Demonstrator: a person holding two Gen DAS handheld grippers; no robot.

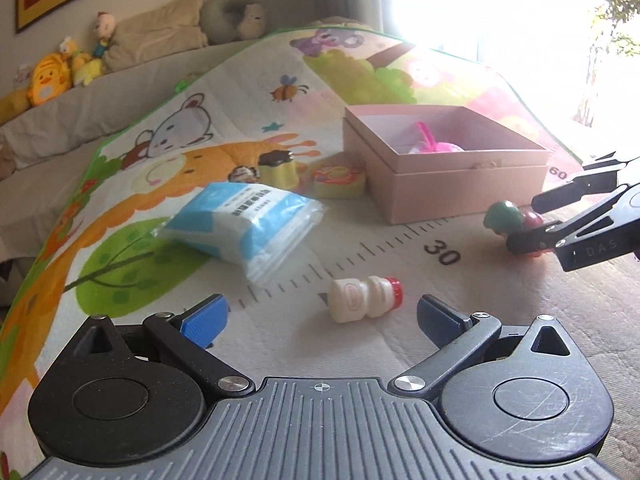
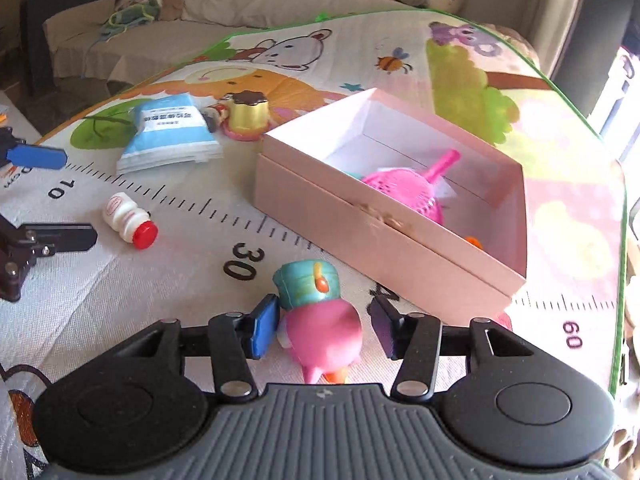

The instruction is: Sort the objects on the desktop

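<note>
Gripper (image 2: 322, 330) jaws flank glossy rounded pink figurine (image 2: 324, 336) on quilted mat (image 2: 160, 280).

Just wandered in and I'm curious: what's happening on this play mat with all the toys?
Someone is tidying small things into the pink box, using a handheld tool in each hand. The right tool is open around a pink toy figure with a teal hat, not yet gripping it. The left tool is open, facing a little white bottle lying on the mat. A pink strainer already lies in the box.
</note>
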